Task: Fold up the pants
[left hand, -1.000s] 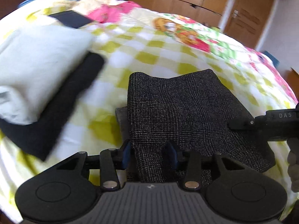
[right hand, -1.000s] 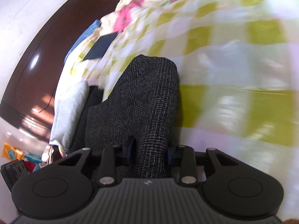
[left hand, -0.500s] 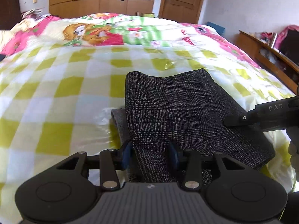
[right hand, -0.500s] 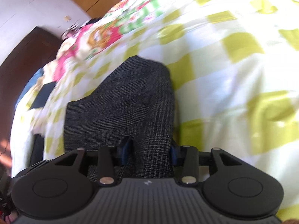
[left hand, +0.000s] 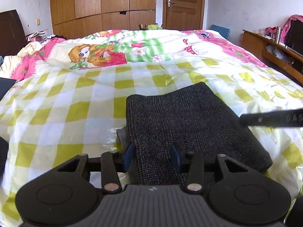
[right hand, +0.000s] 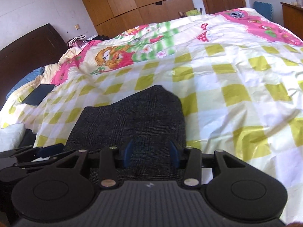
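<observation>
The dark grey checked pants [left hand: 181,119] lie folded into a thick rectangle near the front edge of the bed; they also show in the right wrist view [right hand: 132,121]. My left gripper [left hand: 152,156] is shut on the near left part of the bundle, cloth bunched between its blue pads. My right gripper [right hand: 151,153] is shut on the near right part the same way. The right gripper's finger [left hand: 272,118] reaches in from the right in the left wrist view. The left gripper [right hand: 28,155] shows at the lower left of the right wrist view.
The bed has a yellow-checked sheet [left hand: 75,102] and a pink cartoon quilt [left hand: 117,51] further back. A dark flat item [right hand: 38,94] lies near the headboard [right hand: 26,49]. A white folded cloth [right hand: 11,134] sits at the left. Wardrobe, door and a side cabinet [left hand: 270,47] stand beyond.
Both grippers have swung round with the folded pants still held, so the views now face the wardrobe. The white and black folded clothes have slid out of the left wrist view.
</observation>
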`<state>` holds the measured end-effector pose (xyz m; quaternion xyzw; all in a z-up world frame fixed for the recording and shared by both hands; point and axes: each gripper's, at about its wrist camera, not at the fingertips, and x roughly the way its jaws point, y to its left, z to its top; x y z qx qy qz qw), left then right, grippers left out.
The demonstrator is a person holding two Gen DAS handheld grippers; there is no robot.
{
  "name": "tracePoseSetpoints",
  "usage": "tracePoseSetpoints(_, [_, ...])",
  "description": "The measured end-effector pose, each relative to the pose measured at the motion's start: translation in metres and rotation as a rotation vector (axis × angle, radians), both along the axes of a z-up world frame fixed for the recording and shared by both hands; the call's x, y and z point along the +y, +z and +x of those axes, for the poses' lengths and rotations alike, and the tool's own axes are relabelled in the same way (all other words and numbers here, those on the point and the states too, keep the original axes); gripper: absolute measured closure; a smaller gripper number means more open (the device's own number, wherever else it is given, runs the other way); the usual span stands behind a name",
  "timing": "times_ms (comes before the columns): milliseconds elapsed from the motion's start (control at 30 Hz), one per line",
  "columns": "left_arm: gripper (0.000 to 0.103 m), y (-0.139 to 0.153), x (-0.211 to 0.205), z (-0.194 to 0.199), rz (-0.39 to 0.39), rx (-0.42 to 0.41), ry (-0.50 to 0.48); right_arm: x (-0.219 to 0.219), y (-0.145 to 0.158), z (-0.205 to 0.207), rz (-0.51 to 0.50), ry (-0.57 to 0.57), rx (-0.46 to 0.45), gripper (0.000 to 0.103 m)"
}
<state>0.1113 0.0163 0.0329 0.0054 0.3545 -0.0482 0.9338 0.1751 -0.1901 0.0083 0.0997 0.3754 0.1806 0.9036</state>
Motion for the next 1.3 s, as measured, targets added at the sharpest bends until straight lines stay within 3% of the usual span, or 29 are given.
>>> tracePoseSetpoints(200, [0.049,-0.007,-0.008,0.006,0.068,0.011,-0.021,0.016,-0.023,0.002,-0.069,0.027,0.046,0.061])
tracePoseSetpoints(333, [0.049,-0.014,-0.009,0.008,0.1,0.03,-0.022,0.013,-0.021,-0.003,-0.052,0.027,0.053,0.061])
tracePoseSetpoints(867, [0.049,-0.01,-0.007,-0.004,0.108,0.029,-0.023,0.011,-0.013,-0.013,-0.04,0.01,0.067,0.058])
tracePoseSetpoints(1033, [0.049,-0.001,-0.002,-0.006,0.106,0.002,-0.021,-0.001,-0.007,-0.013,-0.026,-0.015,0.032,0.051])
tracePoseSetpoints(1300, [0.049,0.0,0.0,0.009,0.125,0.023,-0.015,-0.014,-0.016,-0.002,0.006,-0.045,0.062,0.048])
